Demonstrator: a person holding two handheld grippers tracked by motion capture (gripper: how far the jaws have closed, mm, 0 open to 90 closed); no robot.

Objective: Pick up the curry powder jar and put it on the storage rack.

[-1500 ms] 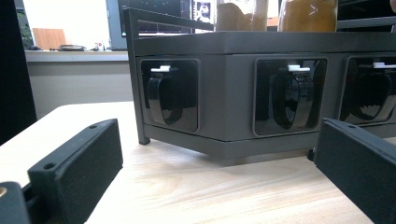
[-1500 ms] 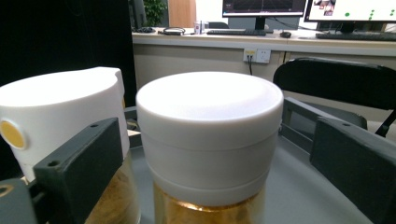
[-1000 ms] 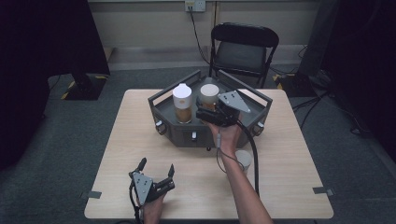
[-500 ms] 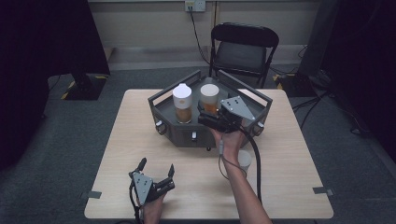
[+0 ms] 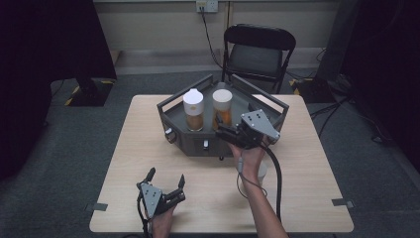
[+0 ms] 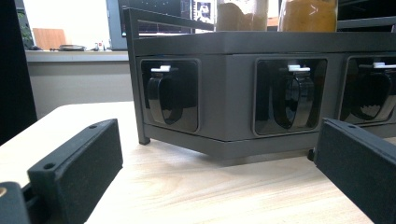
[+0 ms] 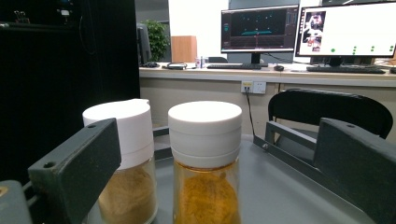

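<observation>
Right gripper view looks straight at a jar [image 7: 205, 163] with a white lid and orange-yellow powder, standing just ahead of the right gripper [image 7: 219, 154], centred in the gap between its widely spread jaws and not touching either. Beside it, behind the jaw on the view's left, stands a second jar [image 7: 126, 172] with a white cap and paler brown powder. Both sit on the grey rack [image 7: 289, 186], whose rail runs past the other jaw. From the high view, the right gripper [image 5: 224, 132] hovers over the rack's [image 5: 188, 139] near edge, pointing at the jars. The left gripper [image 5: 165, 179] lies low over the table [image 5: 307, 188], well short of the rack, jaws spread on nothing. Beyond the rack is a folding chair [image 5: 257, 49].
</observation>
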